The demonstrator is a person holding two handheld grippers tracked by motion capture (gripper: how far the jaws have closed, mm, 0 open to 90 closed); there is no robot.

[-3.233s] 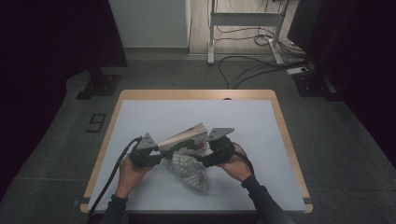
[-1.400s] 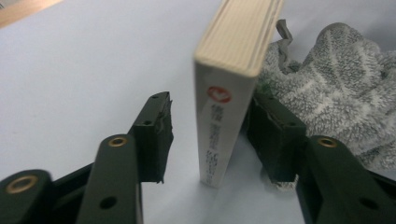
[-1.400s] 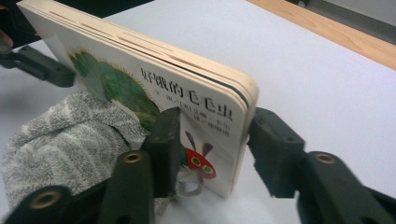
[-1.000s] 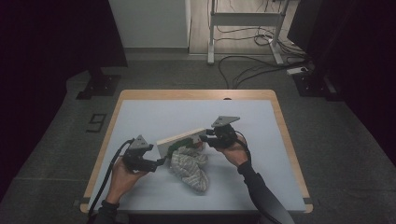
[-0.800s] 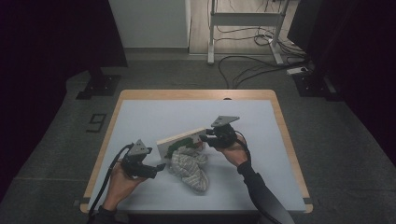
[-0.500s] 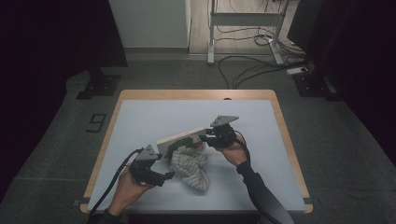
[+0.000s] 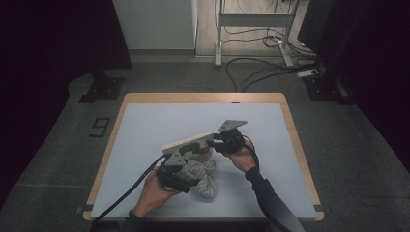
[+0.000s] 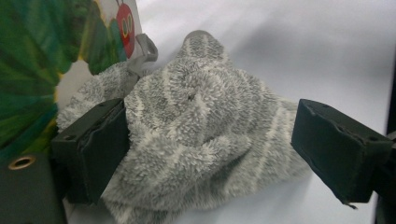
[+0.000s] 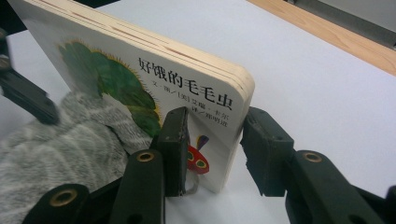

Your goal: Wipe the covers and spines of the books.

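your right gripper clamps the board book on edge above the table; your left gripper gapes around the grey fuzzy cloth beside it, one pad touching.

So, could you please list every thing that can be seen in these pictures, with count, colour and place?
board book: one, white cover with green picture, held on edge at table centre
fluffy cloth: one, grey with pale stripes, beside the book
table: one, pale top, wooden rim
cables: several, dark, on the floor behind
metal stand: one, grey, far behind
right gripper: one, black, shut on the book
left gripper: one, black, open around the cloth
hands: two, at near edge
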